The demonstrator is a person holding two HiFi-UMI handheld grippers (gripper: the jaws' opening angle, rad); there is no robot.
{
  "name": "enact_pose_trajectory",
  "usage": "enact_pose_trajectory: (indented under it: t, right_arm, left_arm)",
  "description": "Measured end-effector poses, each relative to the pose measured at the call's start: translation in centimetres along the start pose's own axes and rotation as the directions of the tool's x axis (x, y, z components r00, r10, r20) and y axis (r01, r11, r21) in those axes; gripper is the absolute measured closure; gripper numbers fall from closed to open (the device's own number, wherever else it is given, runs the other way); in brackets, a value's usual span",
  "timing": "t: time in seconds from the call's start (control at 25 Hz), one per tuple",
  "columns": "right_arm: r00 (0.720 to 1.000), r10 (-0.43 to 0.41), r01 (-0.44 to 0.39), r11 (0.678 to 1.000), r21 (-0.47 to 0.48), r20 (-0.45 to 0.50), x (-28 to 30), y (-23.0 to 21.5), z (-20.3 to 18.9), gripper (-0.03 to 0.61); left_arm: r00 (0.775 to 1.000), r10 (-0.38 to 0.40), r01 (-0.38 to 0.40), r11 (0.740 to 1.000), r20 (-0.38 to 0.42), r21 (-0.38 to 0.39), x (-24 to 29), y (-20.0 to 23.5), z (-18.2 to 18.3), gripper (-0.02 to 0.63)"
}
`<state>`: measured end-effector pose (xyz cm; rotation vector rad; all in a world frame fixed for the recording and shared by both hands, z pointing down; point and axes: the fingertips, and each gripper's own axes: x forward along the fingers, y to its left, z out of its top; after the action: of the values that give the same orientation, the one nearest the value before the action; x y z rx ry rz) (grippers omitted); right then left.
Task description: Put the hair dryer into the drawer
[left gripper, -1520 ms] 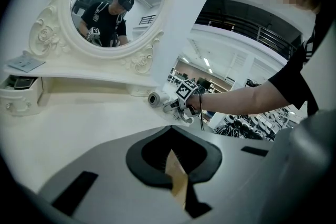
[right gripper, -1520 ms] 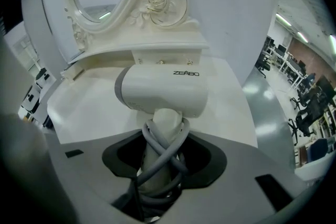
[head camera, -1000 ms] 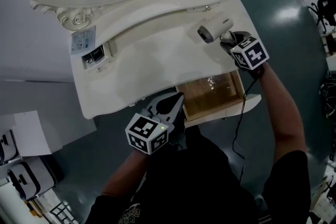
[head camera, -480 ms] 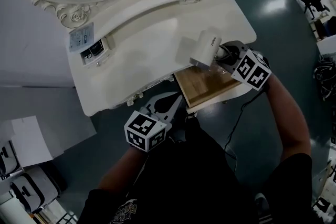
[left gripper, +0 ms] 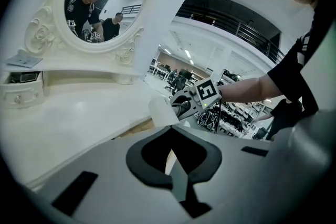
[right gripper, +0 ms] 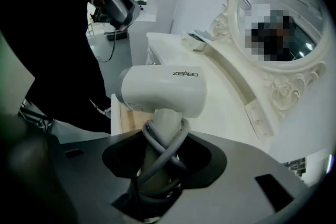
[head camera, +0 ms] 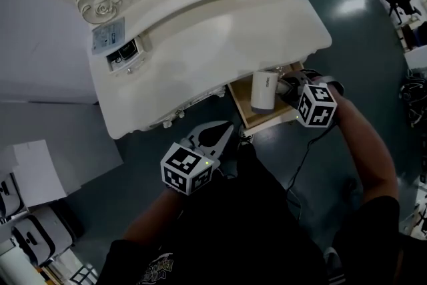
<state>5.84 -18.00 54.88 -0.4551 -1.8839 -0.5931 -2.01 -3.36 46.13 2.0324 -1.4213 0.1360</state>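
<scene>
Dressing table [head camera: 200,43]: white, carved; drawer at its front edge.
Drawer [head camera: 243,111]: pulled open, wooden bottom.
Hair dryer [head camera: 263,90]: white barrel, grey cord wound round the handle — held above the drawer.
Right gripper [right gripper: 157,165]: clamped on the handle.
Left gripper [head camera: 223,133]: jaws together, empty — beside the drawer.

White hair dryer [head camera: 263,91], handle wound with grey cord [right gripper: 164,150], sits in the right tool [head camera: 287,85], whose cube carries black-and-white square markers. Below it is the pale wood drawer [head camera: 243,103]; beyond, the cream bench [head camera: 200,43].
</scene>
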Motion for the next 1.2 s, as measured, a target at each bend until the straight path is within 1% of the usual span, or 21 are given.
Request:
enact_pose_trajectory:
  t: [0.08,0.28,0.44,0.6,0.68,0.84,1.0,1.12,1.2]
  right_arm:
    - [0.999,0.027,-0.028,0.999,-0.046,-0.027,1.1,0.7,-0.5,0.38]
    - [0.994,0.085,-0.092,0.99,-0.105,-0.063,4.0,1.6,-1.7,0.38]
    - [0.989,0.126,-0.134,0.983,-0.123,-0.075,6.4,1.9,-2.8,0.38]
    - [0.983,0.167,-0.175,0.976,-0.127,-0.073,8.5,2.0,-3.7,0.38]
    - [0.979,0.188,-0.197,0.97,-0.142,-0.074,9.7,2.1,-4.1,0.38]
    - [0.971,0.232,-0.24,0.956,-0.171,-0.063,12.0,2.2,-4.7,0.38]
    - [0.959,0.277,-0.283,0.937,-0.206,-0.058,14.0,2.3,-4.8,0.38]
    - [0.953,0.297,-0.302,0.925,-0.231,-0.056,15.6,2.3,-5.0,0.38]
    - [0.95,0.309,-0.312,0.919,-0.241,-0.053,16.4,2.4,-5.2,0.38]
  left_arm:
    - [1.0,0.003,-0.003,1.0,-0.006,-0.005,-0.1,0.2,-0.2,0.611]
    - [1.0,0.011,-0.012,1.0,-0.021,-0.021,0.5,0.8,-0.8,0.611]
    - [0.999,0.01,-0.011,1.0,-0.044,-0.015,1.3,1.1,-1.4,0.611]
    - [0.998,0.018,-0.02,0.999,-0.064,-0.033,2.1,1.3,-1.8,0.611]
    - [0.997,0.027,-0.031,0.998,-0.071,-0.05,2.7,1.6,-2.0,0.611]
    - [0.996,0.064,-0.071,0.991,-0.067,-0.115,4.1,2.3,-1.9,0.611]
    - [0.993,0.068,-0.078,0.991,-0.095,-0.111,4.9,2.7,-3.3,0.611]
    - [0.991,0.102,-0.115,0.981,-0.084,-0.159,5.5,3.4,-3.2,0.611]
    - [0.988,0.123,-0.137,0.976,-0.091,-0.169,5.7,3.9,-3.5,0.611]
